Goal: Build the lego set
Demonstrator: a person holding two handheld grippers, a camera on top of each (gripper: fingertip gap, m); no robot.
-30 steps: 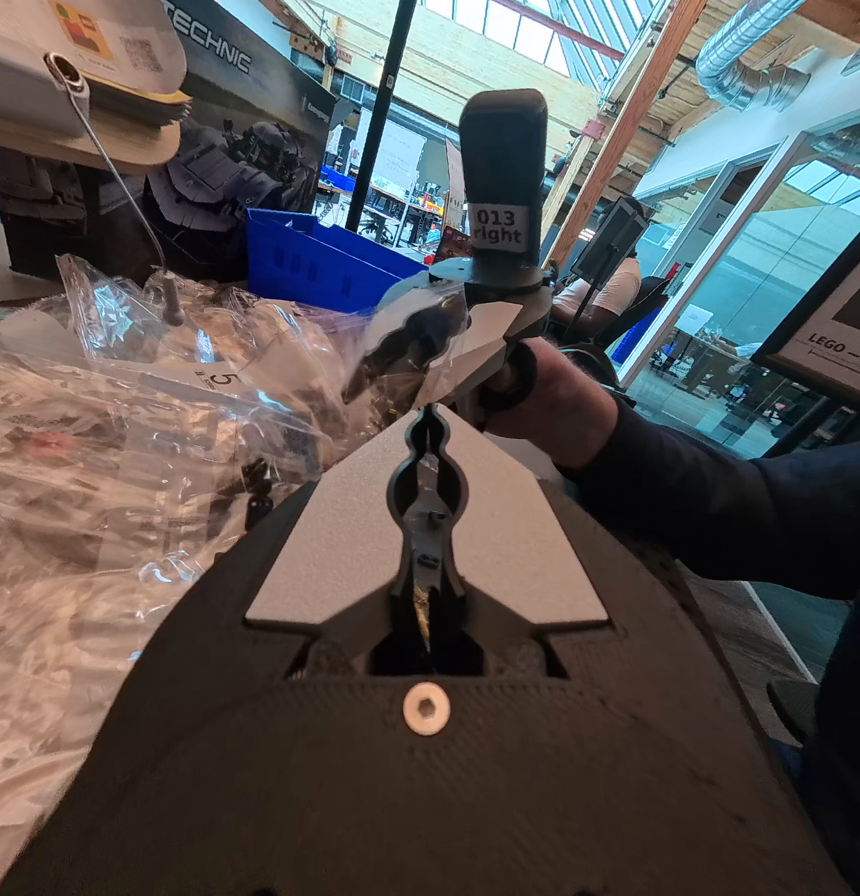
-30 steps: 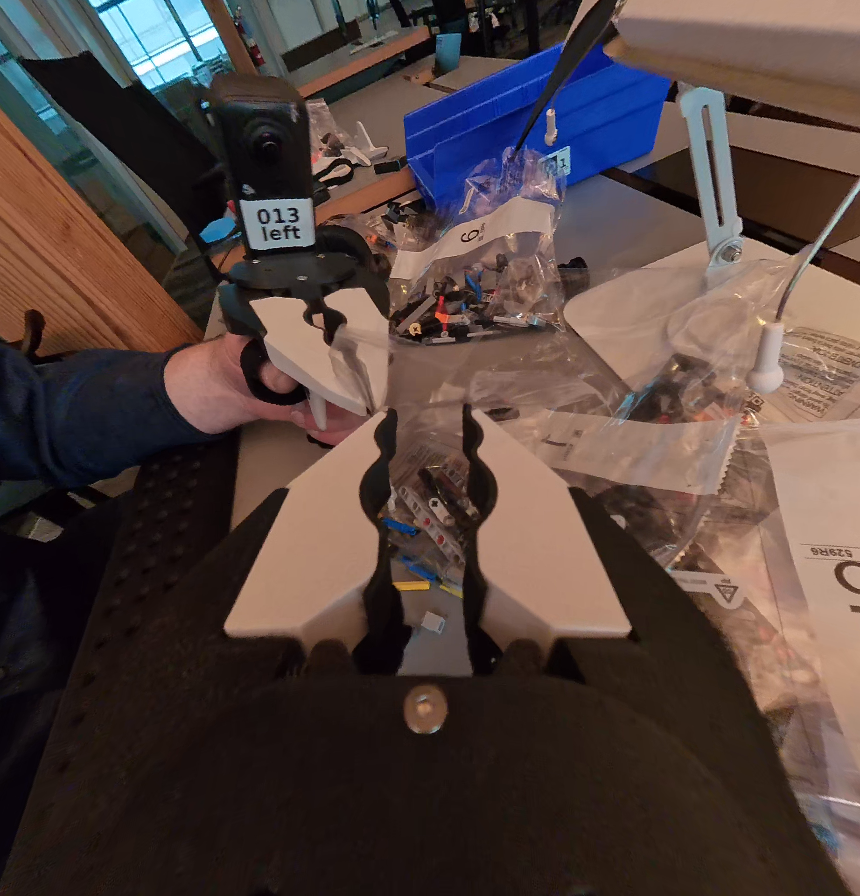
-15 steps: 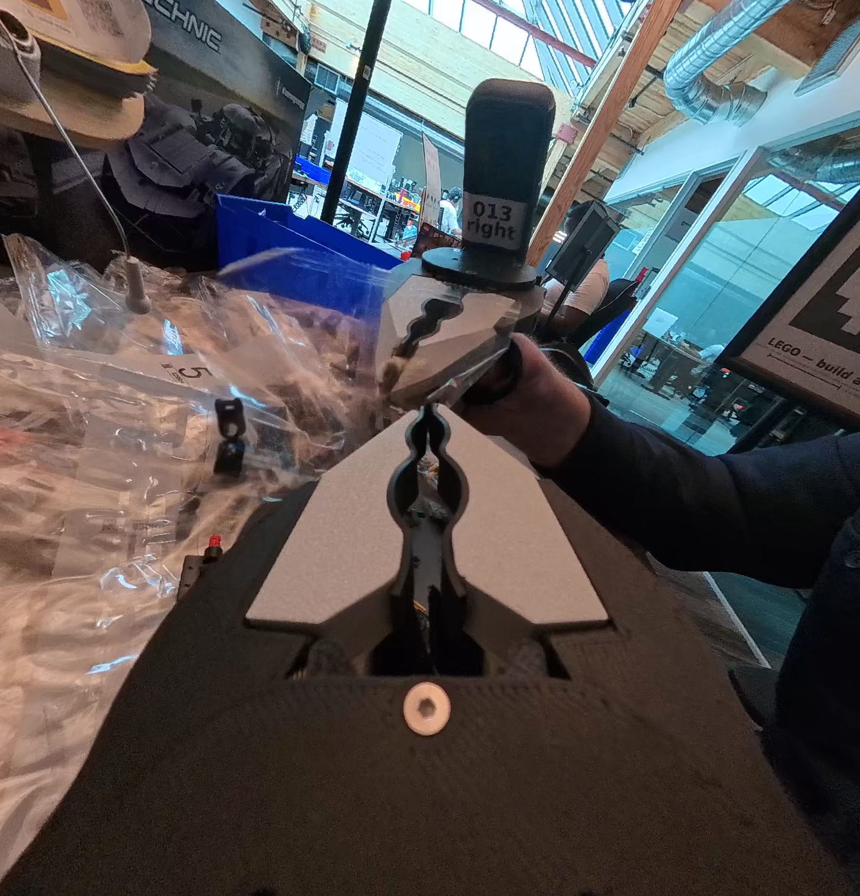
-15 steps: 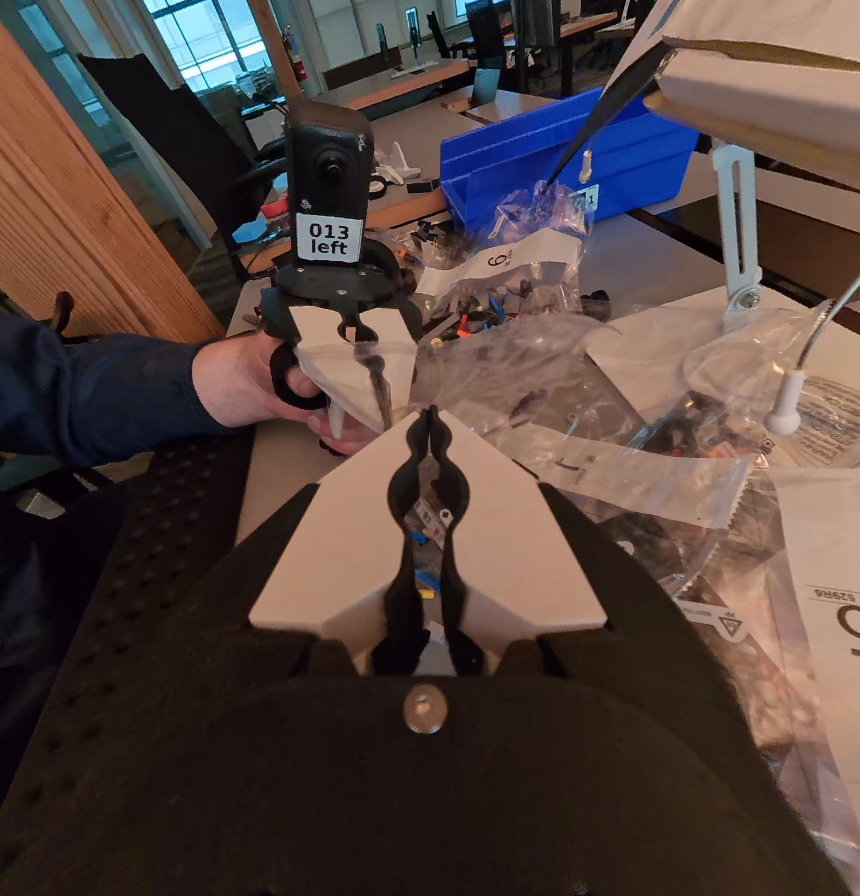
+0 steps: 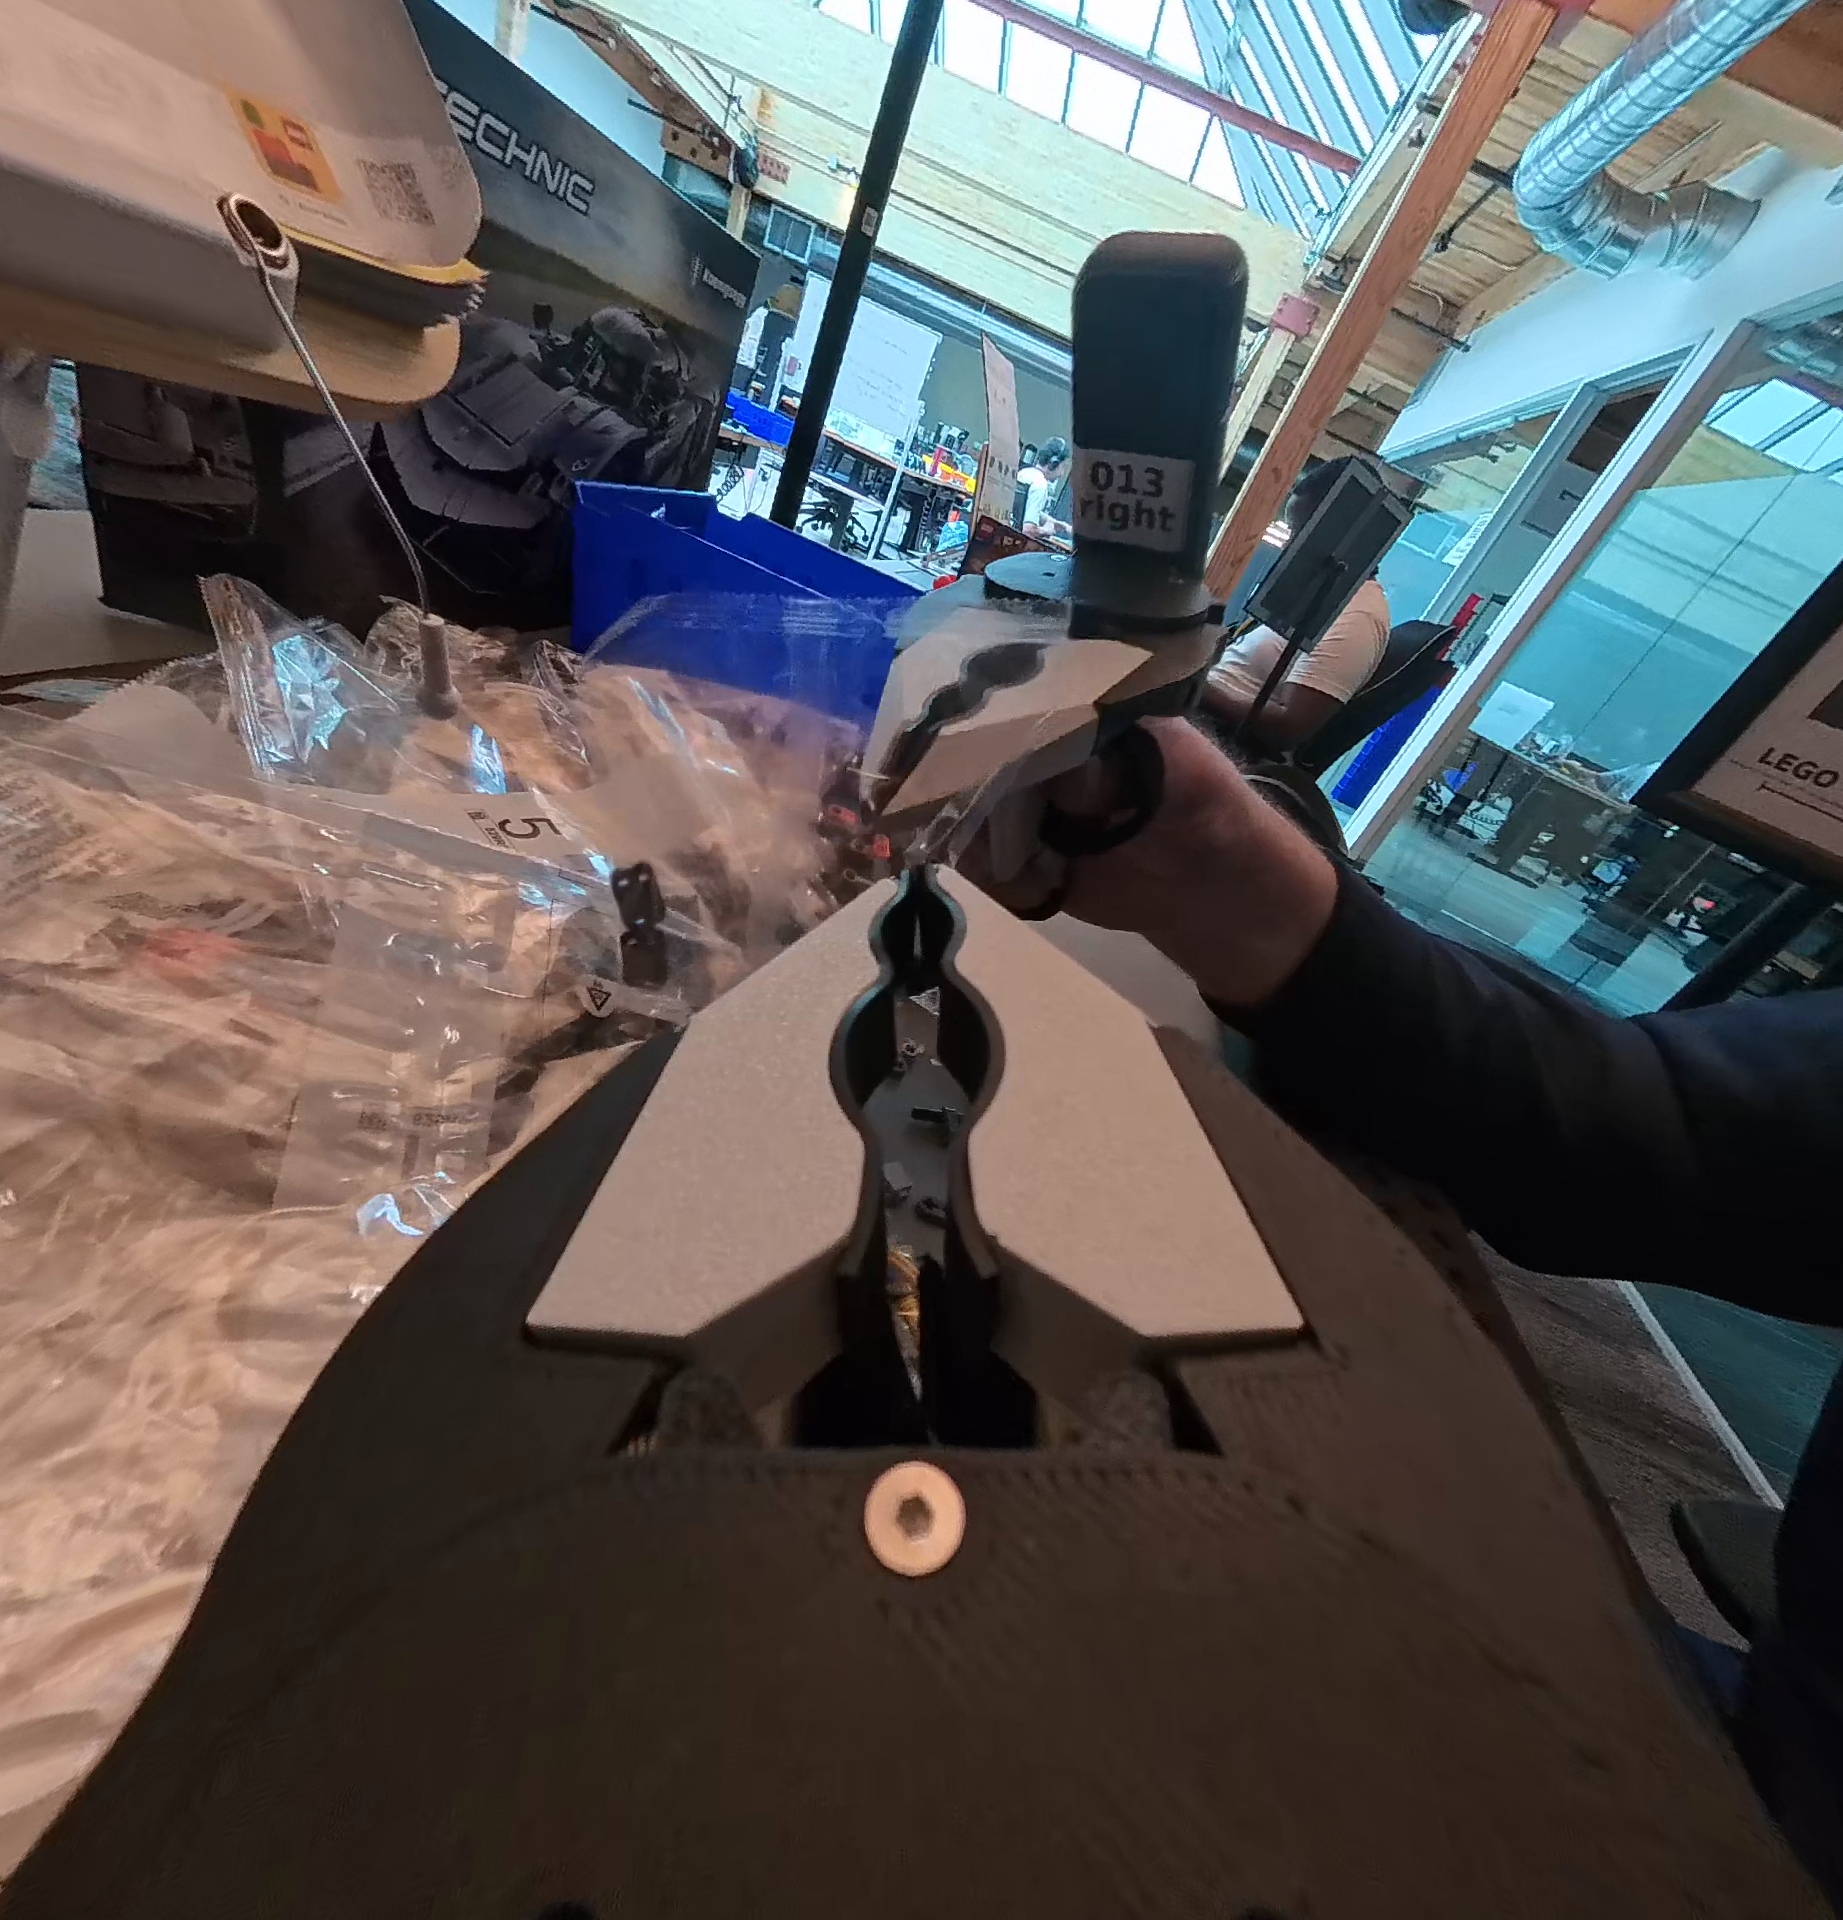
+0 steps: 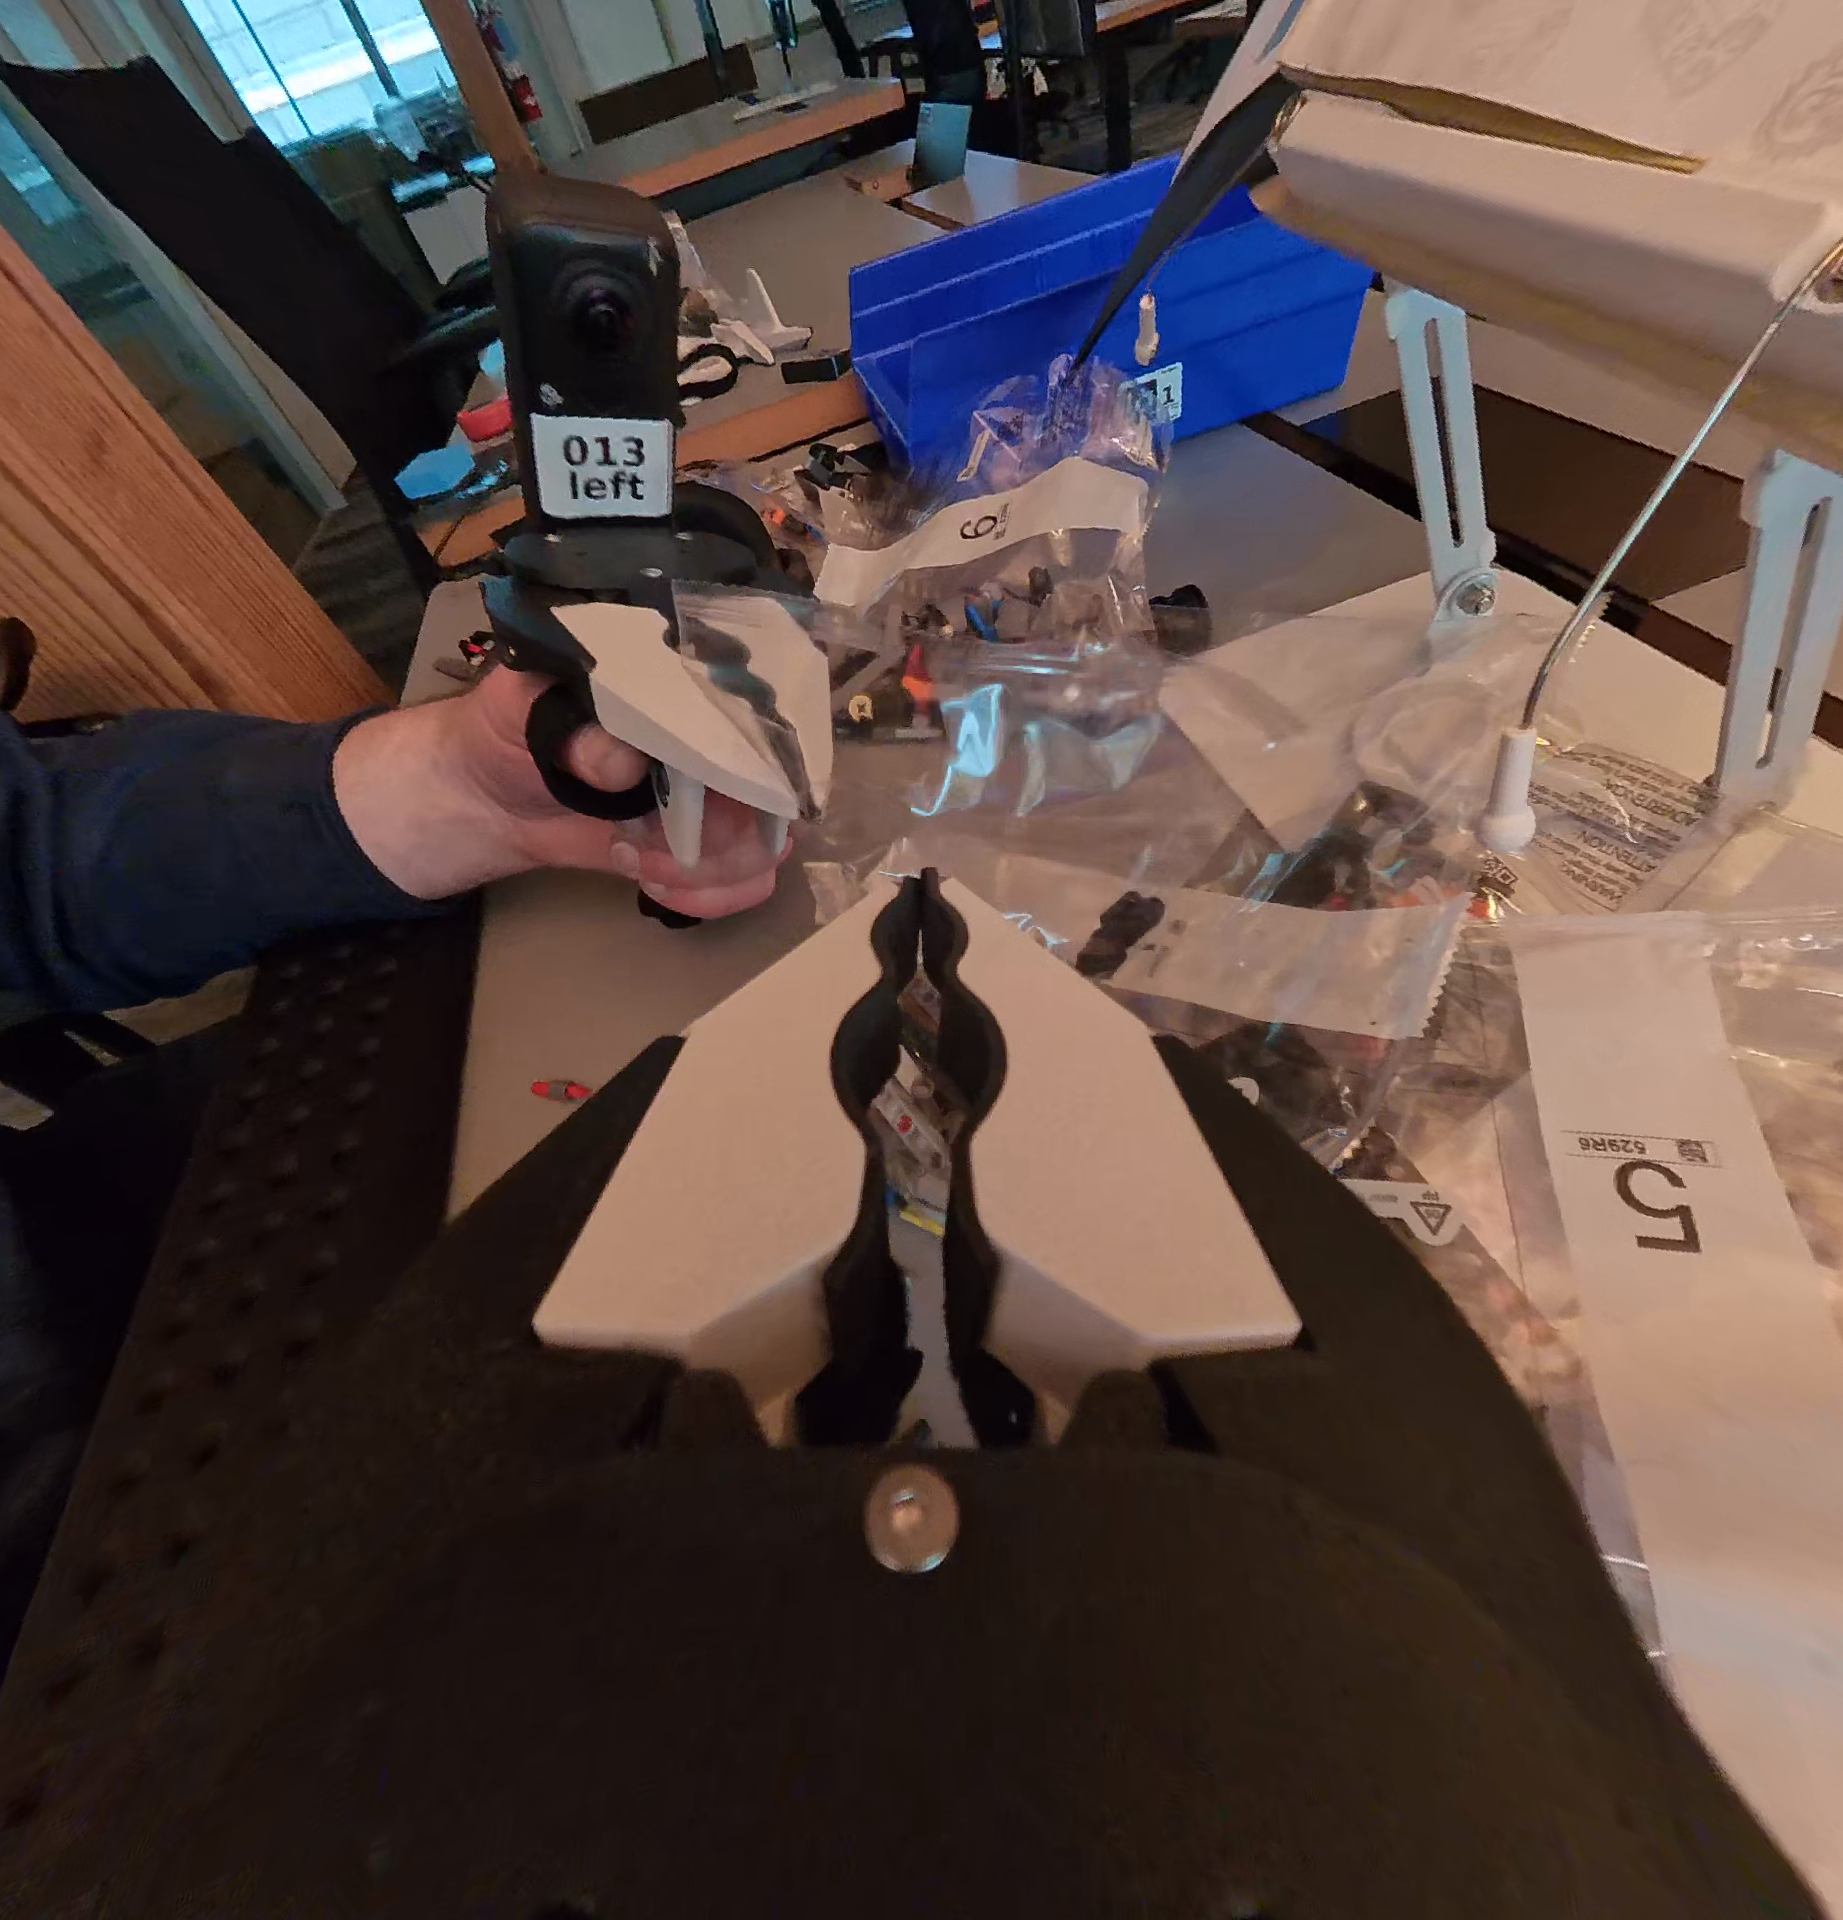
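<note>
A clear plastic bag of small Lego parts (image 6: pixel 1000 727) hangs stretched between my two grippers above the table. My left gripper (image 5: pixel 917 883) is shut on one edge of the bag's film. It also shows in the right wrist view (image 6: pixel 803 805), with film draped over its fingers. My right gripper (image 6: pixel 922 883) is shut on the same bag; loose parts (image 6: pixel 912 1132) show through the gap behind its tips. In the left wrist view the right gripper (image 5: pixel 886 800) is close ahead, almost tip to tip with the left, with film (image 5: pixel 771 665) over it.
Several other clear parts bags (image 5: pixel 273 935) cover the table, one with a white strip (image 6: pixel 1000 520), one large (image 6: pixel 1675 1247). A blue bin (image 6: pixel 1052 281) stands behind. A white stand with a booklet (image 6: pixel 1519 156) overhangs at right. A tiny red piece (image 6: pixel 561 1089) lies on the grey table. Less than 4 cm separates the two grippers' tips.
My right gripper was open around the bag a second ago and has shut on it. The left gripper stayed shut. Both grippers have shifted a little with the bag taut between them.
</note>
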